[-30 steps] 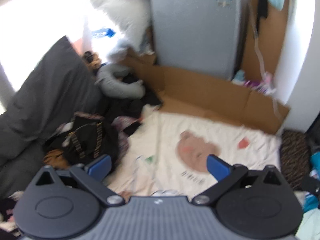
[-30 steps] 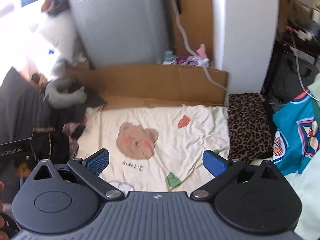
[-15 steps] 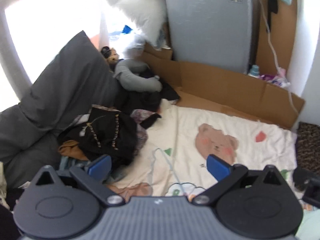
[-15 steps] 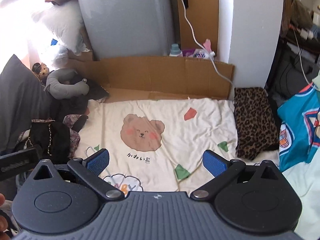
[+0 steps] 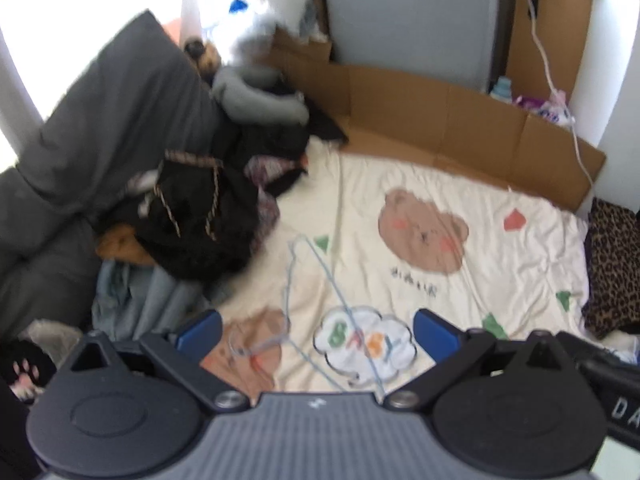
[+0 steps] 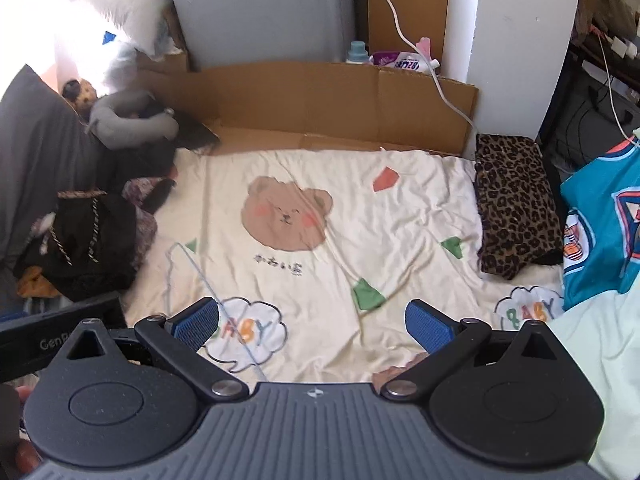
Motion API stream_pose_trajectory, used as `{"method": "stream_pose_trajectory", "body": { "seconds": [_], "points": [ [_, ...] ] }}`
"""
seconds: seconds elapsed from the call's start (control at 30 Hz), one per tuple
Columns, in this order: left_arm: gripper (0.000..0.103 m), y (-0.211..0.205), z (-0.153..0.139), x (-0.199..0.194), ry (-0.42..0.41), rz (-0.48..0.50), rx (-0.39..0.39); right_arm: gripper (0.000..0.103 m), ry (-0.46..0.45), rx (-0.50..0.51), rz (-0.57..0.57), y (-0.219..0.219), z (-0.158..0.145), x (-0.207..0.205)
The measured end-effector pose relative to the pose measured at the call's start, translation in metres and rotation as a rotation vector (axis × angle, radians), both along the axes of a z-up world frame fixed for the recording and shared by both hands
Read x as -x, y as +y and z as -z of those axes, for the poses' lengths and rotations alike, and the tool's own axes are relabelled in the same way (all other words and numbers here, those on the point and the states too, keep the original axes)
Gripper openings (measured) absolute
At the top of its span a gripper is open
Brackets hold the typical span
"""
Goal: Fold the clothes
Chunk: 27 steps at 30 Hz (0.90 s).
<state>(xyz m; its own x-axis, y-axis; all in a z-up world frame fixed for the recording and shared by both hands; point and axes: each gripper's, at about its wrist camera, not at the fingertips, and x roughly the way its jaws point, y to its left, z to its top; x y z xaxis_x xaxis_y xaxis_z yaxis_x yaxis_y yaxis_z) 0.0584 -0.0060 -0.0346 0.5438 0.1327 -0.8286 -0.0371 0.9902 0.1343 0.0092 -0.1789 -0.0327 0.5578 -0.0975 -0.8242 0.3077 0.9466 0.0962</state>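
Note:
A cream blanket with a bear print (image 5: pixel 424 232) (image 6: pixel 288 216) covers the bed. A heap of dark clothes (image 5: pixel 196 216) (image 6: pixel 88 240) lies along its left side, a black garment with striped cord on top. A folded leopard-print garment (image 6: pixel 516 204) (image 5: pixel 612 264) rests at the blanket's right edge. A teal printed shirt (image 6: pixel 600 220) and pale green cloth (image 6: pixel 604 360) lie far right. My left gripper (image 5: pixel 316 332) hangs open above the blanket's near left part. My right gripper (image 6: pixel 312 322) hangs open over the near middle. Neither holds anything.
A grey pillow (image 5: pixel 104 120) and a grey neck pillow (image 6: pixel 128 124) sit at the left. Brown cardboard (image 6: pixel 320 100) lines the bed's far edge, with a grey cabinet (image 6: pixel 260 8) and a white pillar (image 6: pixel 524 40) behind. A white cable (image 6: pixel 440 84) hangs over the cardboard.
Both cameras have tipped downward and nearer the bed, so more of the blanket's near part with the cloud print shows. Both grippers stay open.

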Motion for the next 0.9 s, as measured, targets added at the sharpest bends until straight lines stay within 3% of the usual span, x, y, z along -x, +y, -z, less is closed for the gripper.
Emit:
{"method": "stream_pose_trajectory", "body": {
  "seconds": [0.37, 0.5, 0.9],
  "points": [
    [0.102, 0.004, 0.023, 0.004, 0.084, 0.031, -0.031, 0.102, 0.068, -0.032, -0.048, 0.011, 0.024, 0.003],
    [0.102, 0.007, 0.031, 0.001, 0.135, 0.029, 0.005, 0.102, 0.086, -0.036, -0.045, 0.009, 0.030, 0.003],
    [0.103, 0.009, 0.039, -0.002, 0.152, 0.055, 0.003, 0.102, 0.116, -0.056, -0.048, 0.008, 0.035, 0.002]
  ]
}}
